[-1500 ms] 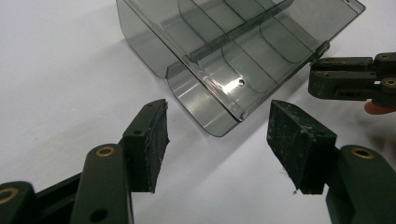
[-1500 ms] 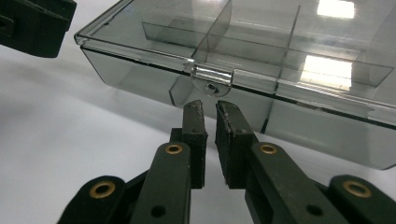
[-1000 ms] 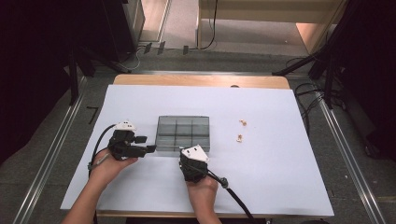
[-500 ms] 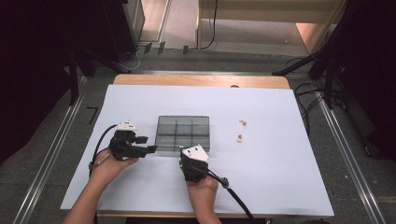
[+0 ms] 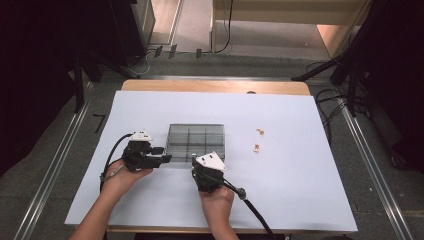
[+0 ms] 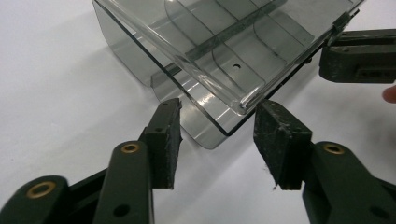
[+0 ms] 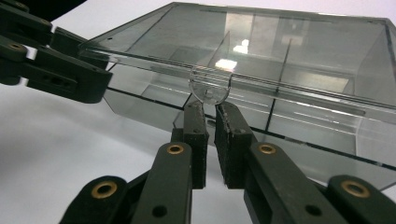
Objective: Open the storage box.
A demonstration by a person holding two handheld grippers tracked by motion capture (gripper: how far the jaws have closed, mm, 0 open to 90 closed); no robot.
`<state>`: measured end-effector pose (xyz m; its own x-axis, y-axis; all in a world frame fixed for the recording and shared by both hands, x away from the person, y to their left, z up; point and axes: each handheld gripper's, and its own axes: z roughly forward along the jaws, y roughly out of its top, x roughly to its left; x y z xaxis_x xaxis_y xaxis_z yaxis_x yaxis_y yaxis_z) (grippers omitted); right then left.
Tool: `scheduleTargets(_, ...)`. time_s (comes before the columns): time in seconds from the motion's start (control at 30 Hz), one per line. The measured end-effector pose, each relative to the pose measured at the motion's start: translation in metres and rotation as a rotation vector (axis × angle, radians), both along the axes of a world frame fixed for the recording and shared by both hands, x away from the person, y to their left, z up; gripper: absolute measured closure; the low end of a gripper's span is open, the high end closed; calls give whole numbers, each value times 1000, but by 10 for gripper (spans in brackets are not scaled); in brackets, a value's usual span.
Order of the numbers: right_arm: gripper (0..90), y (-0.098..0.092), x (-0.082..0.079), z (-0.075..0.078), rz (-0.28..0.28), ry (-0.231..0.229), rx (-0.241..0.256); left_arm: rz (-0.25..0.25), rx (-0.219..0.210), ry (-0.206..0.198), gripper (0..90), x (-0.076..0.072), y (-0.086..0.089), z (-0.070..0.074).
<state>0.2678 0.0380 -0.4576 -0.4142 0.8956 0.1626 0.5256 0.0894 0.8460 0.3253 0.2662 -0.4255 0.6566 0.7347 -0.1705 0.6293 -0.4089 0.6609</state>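
Smoky clear plastic, the compartment box sits near the middle of my white-covered desk, its lid slightly raised at the front edge. My right hand-held gripper has its jaws nearly closed just under the lid's small clear tab. My left hand-held gripper is spread wide around the box's near corner, grasping nothing.

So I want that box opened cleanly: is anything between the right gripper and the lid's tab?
Nothing visible. The right gripper sits just under the tab of the clear box, nearly shut. The left gripper is open at a corner.
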Motion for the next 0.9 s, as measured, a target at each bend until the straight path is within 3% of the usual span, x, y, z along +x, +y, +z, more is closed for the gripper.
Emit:
scheduleTargets(0.23,843,-1,1,3,7,2,0,4,6,-54,622,-2,-8,3)
scheduleTargets(0.5,797,-7,2,6,47,8,-37,5,-9,-51,634,-2,-7,5)
scheduleTargets(0.9,716,-42,9,9,182,46,-30,6,-14,-42,622,-2,-6,6)
